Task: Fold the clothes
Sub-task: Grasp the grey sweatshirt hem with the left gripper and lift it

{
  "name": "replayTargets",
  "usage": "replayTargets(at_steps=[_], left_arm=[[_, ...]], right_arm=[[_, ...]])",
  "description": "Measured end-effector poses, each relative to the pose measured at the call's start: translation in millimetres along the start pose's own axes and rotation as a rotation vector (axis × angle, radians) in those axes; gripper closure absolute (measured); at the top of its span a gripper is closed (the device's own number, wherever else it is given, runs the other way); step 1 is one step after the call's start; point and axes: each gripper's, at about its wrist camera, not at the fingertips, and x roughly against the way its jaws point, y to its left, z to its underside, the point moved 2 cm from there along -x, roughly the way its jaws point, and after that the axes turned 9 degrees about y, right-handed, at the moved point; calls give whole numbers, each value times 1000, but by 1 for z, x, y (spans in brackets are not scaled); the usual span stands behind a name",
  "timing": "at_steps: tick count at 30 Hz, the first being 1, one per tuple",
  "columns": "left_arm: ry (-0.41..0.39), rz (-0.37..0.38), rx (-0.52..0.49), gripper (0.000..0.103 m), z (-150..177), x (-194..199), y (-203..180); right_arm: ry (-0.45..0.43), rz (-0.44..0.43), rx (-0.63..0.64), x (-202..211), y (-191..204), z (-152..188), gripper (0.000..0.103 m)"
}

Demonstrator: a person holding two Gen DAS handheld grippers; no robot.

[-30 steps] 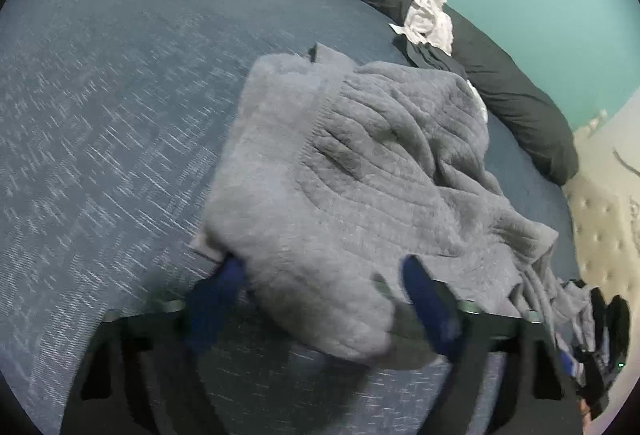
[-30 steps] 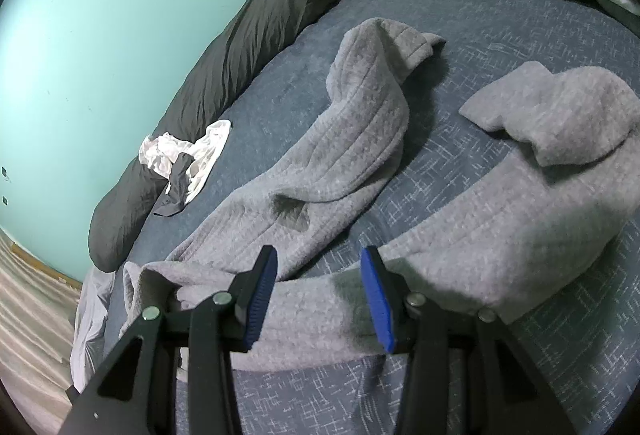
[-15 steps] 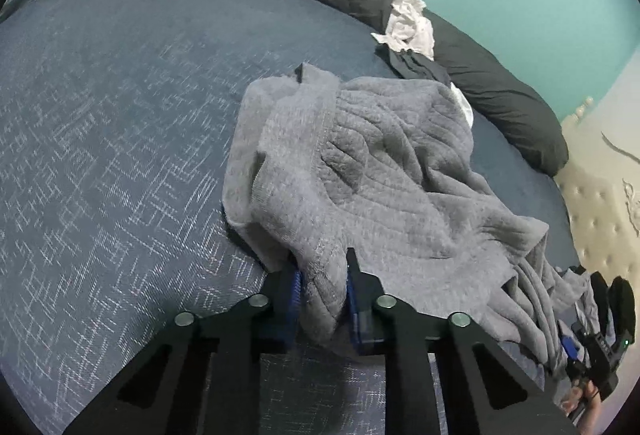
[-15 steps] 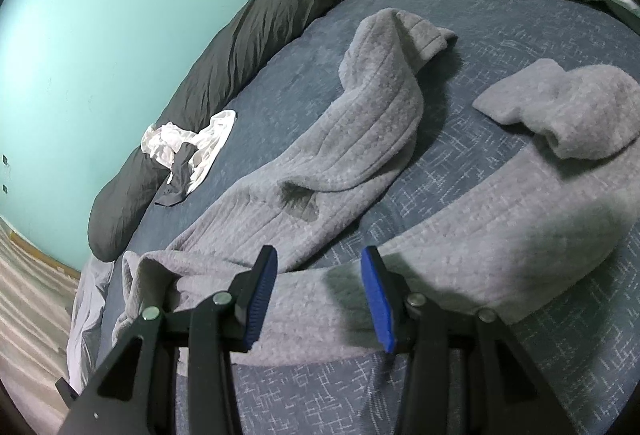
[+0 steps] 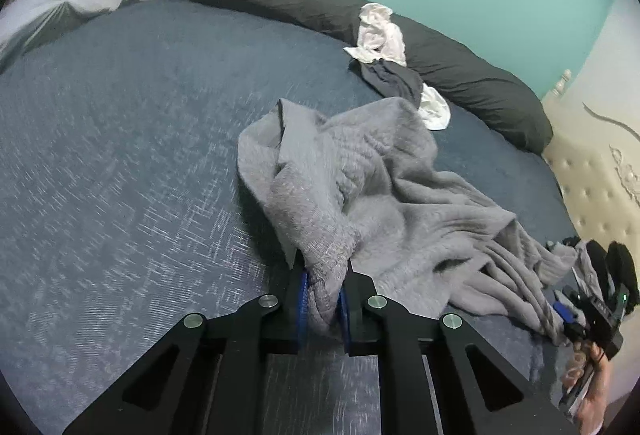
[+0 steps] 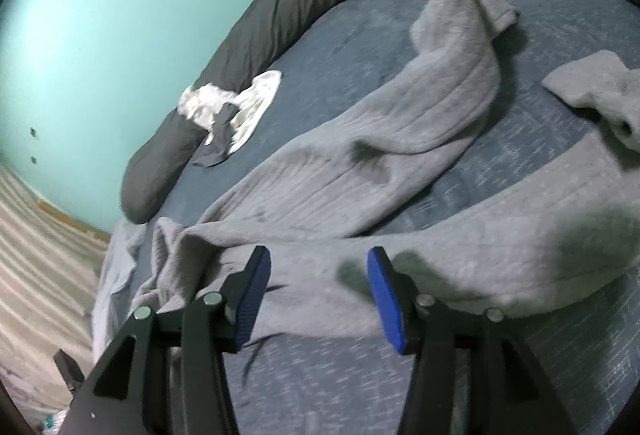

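The left gripper (image 5: 323,299) has just closed its jaws on the soft, floppy grey sweater (image 5: 380,187), while the right gripper (image 6: 316,299) has its jaws open over the hem, a good grasping place.

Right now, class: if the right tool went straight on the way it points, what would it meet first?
Probably the grey garment lying between its open jaws, before the blue bedspread beneath; depth is hard to judge here.

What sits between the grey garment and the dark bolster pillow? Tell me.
In the left wrist view, a white cloth and a dark sock-like piece lie between the grey garment and the dark bolster pillow, the white cloth partly on the pillow.
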Motion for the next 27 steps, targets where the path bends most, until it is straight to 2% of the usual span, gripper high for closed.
replayTargets(at_steps=[3, 4, 5, 8, 10, 15, 16, 18, 22, 27], left_arm=[[4, -5, -3, 92, 2, 17, 6], [9, -5, 0, 92, 3, 20, 9], [13, -5, 4, 92, 3, 24, 13], [27, -6, 12, 92, 5, 31, 23], [40, -7, 13, 92, 6, 29, 26], [62, -5, 4, 92, 5, 23, 24], [62, -3, 3, 92, 3, 23, 22], [58, -1, -2, 92, -2, 22, 18], [59, -8, -28, 92, -10, 23, 8], [58, -12, -54, 92, -16, 24, 5]], right_arm=[[43, -8, 31, 8, 12, 0, 50], [60, -5, 50, 11, 17, -1, 46], [82, 6, 78, 13, 21, -1, 43], [168, 51, 178, 16, 34, -7, 43], [205, 128, 286, 17, 46, -10, 43], [336, 198, 533, 9, 64, 7, 43], [351, 245, 620, 4, 70, 17, 43], [380, 275, 715, -2, 74, 33, 43], [426, 327, 821, -27, 79, 56, 43], [427, 413, 909, -57, 82, 62, 43]])
